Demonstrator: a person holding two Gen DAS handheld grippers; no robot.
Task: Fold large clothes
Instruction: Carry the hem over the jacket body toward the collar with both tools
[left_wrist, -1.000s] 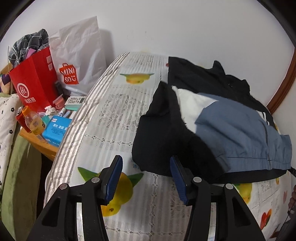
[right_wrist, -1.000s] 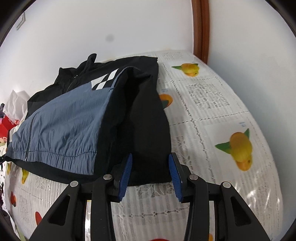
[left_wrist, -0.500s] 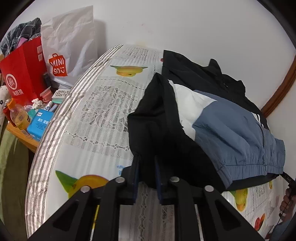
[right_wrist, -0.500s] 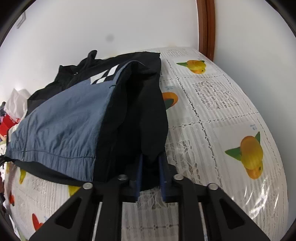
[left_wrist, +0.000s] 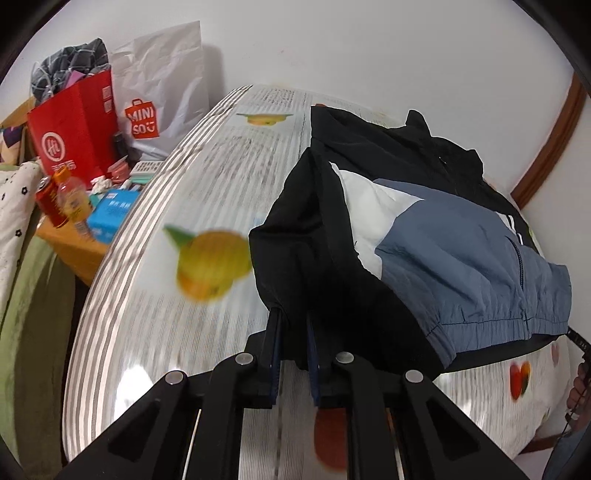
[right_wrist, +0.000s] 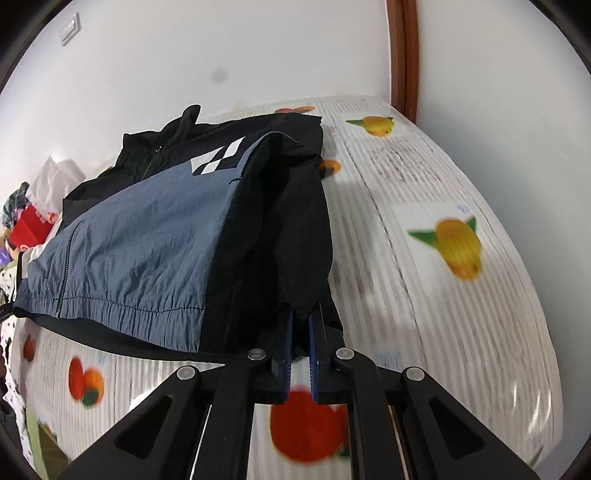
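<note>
A black, blue and white jacket (left_wrist: 461, 251) lies on a bed (left_wrist: 155, 332) with a fruit-print cover. My left gripper (left_wrist: 293, 325) is shut on the black fabric at the jacket's left bottom corner and holds it raised off the bed. My right gripper (right_wrist: 300, 319) is shut on the black fabric at the jacket's (right_wrist: 147, 251) right bottom corner, also raised. The blue front panel with its zip faces up between the two grips. The collar lies at the far end near the wall.
A wooden bedside table (left_wrist: 74, 243) left of the bed holds a red bag (left_wrist: 70, 125), a white Miniso bag (left_wrist: 162, 85), bottles and a blue box (left_wrist: 110, 214). A white wall runs behind the bed. A brown door frame (right_wrist: 404, 55) stands at the far right corner.
Both grippers went from open to shut on the jacket's bottom corners. They have since lifted the fabric and pulled it toward me; the bed cover now looks motion-blurred.
</note>
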